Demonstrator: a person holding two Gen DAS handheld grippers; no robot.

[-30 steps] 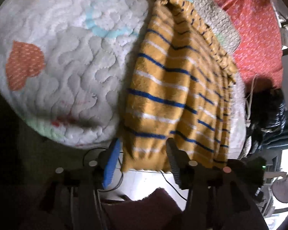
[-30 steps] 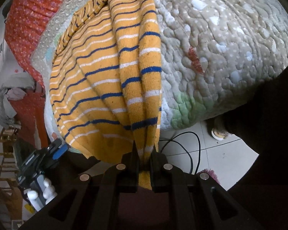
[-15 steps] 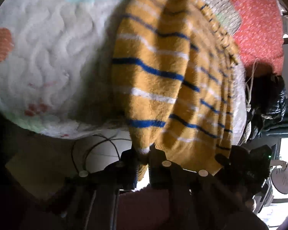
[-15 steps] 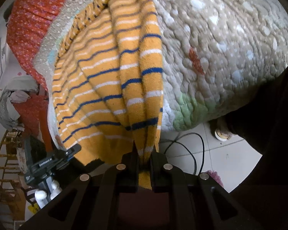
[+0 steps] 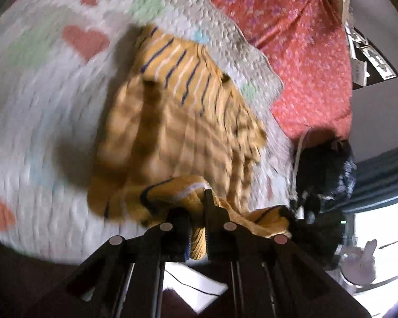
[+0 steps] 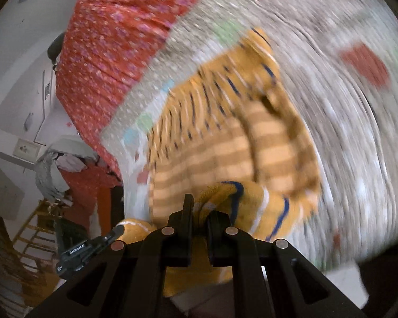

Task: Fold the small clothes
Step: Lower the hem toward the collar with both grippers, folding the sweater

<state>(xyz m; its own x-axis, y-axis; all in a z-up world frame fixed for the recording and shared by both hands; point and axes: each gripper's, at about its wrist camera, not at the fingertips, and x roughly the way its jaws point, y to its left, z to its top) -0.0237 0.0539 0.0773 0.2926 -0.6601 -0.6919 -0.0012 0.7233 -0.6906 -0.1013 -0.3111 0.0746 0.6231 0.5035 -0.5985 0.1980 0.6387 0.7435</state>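
Note:
A small mustard-yellow sweater (image 5: 183, 122) with blue and white stripes lies on the quilted bed cover (image 5: 47, 106). Its near hem is lifted off the bed and folds back over the rest. My left gripper (image 5: 197, 209) is shut on one corner of that hem. In the right wrist view the same sweater (image 6: 225, 132) spreads across the quilt (image 6: 345, 137), and my right gripper (image 6: 199, 212) is shut on the other hem corner. The left gripper's body (image 6: 87, 249) shows at the lower left of the right view. Both views are motion-blurred.
A red flowered bedspread (image 5: 291, 39) lies beyond the quilt. Dark clothes (image 5: 323, 164) and a white cord sit at the bed's far right end. White floor tile (image 5: 196, 288) and a black cable show below the bed edge. A wooden chair (image 6: 34, 225) stands at the left.
The left gripper closed on the sweater's hem a second ago. Both grippers have since risen and swung forward over the bed, carrying the hanging hem up from the bed's edge.

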